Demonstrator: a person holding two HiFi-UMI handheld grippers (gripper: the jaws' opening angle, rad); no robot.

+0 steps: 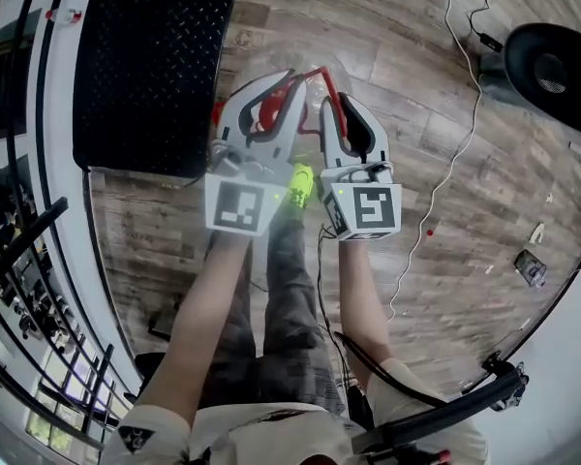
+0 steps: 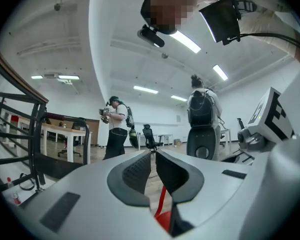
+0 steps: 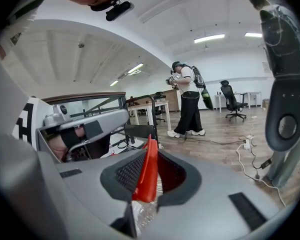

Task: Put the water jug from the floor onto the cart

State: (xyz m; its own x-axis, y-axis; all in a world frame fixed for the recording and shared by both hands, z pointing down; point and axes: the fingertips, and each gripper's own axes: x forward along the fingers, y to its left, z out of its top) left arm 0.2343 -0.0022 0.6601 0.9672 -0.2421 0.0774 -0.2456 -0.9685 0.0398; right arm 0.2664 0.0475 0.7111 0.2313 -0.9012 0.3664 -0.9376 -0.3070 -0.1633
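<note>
The water jug hangs off the floor by its red handle [image 1: 274, 112], between my two grippers. Its clear body [image 3: 145, 211] shows just below the right jaws; in the head view the grippers hide most of it. My right gripper [image 1: 337, 100] [image 3: 151, 156] is shut on the red handle [image 3: 146, 176], whose strip stands upright between the pads. My left gripper [image 1: 289, 80] [image 2: 153, 156] is closed to a narrow slit, with the red handle [image 2: 161, 206] running through low between its jaws. The cart's black checker-plate deck [image 1: 145, 56] lies to the left of both grippers.
Black railings [image 1: 19, 240] line the far left. A white cable [image 1: 445, 163] runs over the wooden floor at the right, past a round black fan [image 1: 552, 66]. A person [image 3: 190, 101] stands in the room beyond, near an office chair [image 3: 231, 101] and tables.
</note>
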